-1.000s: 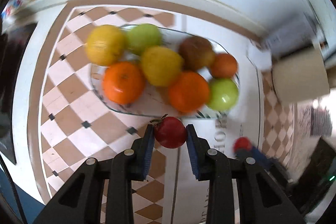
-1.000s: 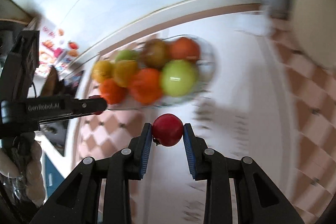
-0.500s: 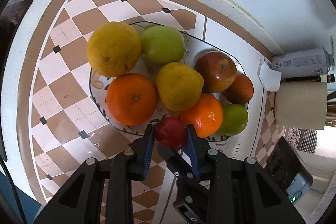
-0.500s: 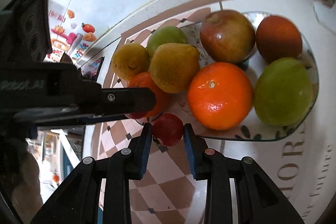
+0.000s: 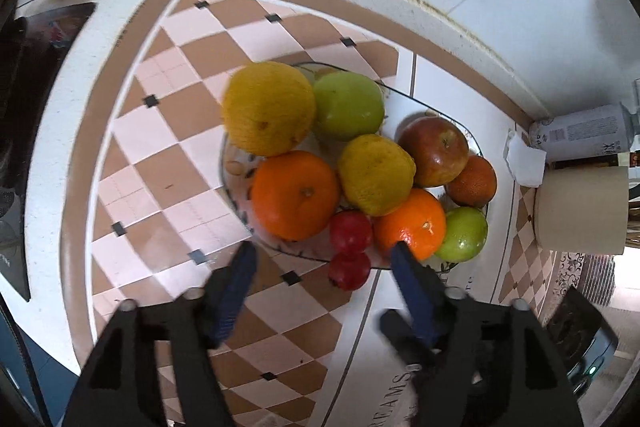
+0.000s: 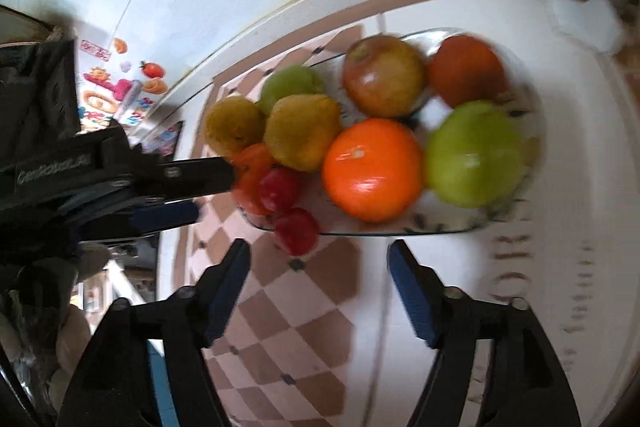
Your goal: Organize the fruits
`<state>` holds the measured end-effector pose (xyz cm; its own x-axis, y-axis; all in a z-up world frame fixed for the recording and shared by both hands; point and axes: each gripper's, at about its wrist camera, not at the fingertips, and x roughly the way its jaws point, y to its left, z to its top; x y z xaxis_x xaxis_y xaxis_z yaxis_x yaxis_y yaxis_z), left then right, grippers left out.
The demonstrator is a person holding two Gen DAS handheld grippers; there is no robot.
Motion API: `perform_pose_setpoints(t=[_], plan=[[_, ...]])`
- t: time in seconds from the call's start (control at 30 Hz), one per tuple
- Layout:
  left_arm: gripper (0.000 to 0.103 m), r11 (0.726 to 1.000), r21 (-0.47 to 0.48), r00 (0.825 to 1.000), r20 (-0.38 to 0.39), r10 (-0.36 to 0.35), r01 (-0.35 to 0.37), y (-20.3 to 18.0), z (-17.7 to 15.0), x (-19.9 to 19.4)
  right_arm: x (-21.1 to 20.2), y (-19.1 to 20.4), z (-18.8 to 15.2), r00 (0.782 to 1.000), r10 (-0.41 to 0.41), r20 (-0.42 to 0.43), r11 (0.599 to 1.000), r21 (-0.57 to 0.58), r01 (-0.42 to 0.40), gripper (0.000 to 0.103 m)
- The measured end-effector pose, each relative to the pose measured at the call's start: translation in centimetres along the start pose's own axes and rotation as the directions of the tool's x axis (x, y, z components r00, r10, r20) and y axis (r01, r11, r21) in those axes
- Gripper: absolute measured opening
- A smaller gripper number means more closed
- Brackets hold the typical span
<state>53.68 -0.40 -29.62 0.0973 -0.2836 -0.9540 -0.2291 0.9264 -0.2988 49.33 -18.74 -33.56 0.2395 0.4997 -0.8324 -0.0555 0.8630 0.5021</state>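
A glass plate (image 5: 236, 163) on the checked cloth holds several oranges, yellow citrus and apples. One small red fruit (image 5: 351, 231) lies on it between two oranges. A second small red fruit (image 5: 349, 270) sits at the plate's near rim. My left gripper (image 5: 323, 259) hangs above them, its jaws opening, and neither pad touches a fruit. In the right wrist view the same two red fruits (image 6: 279, 189) (image 6: 297, 231) lie by the plate's (image 6: 400, 231) near edge. My right gripper (image 6: 318, 252) is also opening with nothing pressed between its pads. The left gripper (image 6: 212, 193) reaches in from the left.
A white spray can (image 5: 580, 135), crumpled white paper (image 5: 524, 163) and a beige cylinder (image 5: 580, 207) stand right of the plate. A tiled wall with stickers (image 6: 120, 87) runs behind. A dark device (image 5: 580, 339) lies at the lower right. The counter's edge curves along the left.
Both grippers came in over the plate's near rim and spread their jaws. Each let go of its small red fruit, and the two fruits now lie at the rim.
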Motion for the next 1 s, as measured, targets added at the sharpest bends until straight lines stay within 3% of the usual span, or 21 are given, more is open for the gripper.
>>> perform_pose_setpoints(t=[0.07,0.23,0.4,0.57,0.7,0.83,1.0], plan=[[0.090,0.999,0.023,0.999,0.031,0.031,-0.032,0.4,-0.7,-0.9,-1.5,0.0,-0.1,0.997,-0.073,0.025,0.997,-0.015,0.074,0.088],[0.091,0.976,0.107,0.977,0.119,0.178,-0.190,0.5,-3.0,-2.7,-4.3,0.3,0.0,0.967,-0.248,0.063,0.966,-0.055,0.251,0.090],[0.091,0.961,0.129,0.960,0.174,0.219,-0.243,0.8,-4.8,-3.8,-6.6,0.9,0.0,0.947,-0.309,0.091,0.946,-0.079,0.316,0.092],[0.091,0.963,0.148,0.955,0.231,0.188,-0.225,0.3,-7.2,-6.4,-10.3,2.2,-1.4,0.932,-0.331,0.144,0.934,-0.091,0.346,0.092],[0.091,0.954,0.174,0.934,0.306,0.184,-0.244,-0.5,-9.7,-9.2,-13.6,4.0,-3.5,0.921,-0.334,0.201,0.931,-0.081,0.356,0.092],[0.091,0.947,0.206,0.912,0.381,0.154,-0.246,-0.4,-13.3,-12.8,-17.3,6.3,-7.0,0.900,-0.339,0.274,0.927,-0.065,0.369,0.093],[0.091,0.941,0.242,0.897,0.427,0.115,-0.236,0.5,-17.9,-16.3,-21.4,8.9,-11.9,0.883,-0.336,0.328,0.929,-0.038,0.368,0.093]])
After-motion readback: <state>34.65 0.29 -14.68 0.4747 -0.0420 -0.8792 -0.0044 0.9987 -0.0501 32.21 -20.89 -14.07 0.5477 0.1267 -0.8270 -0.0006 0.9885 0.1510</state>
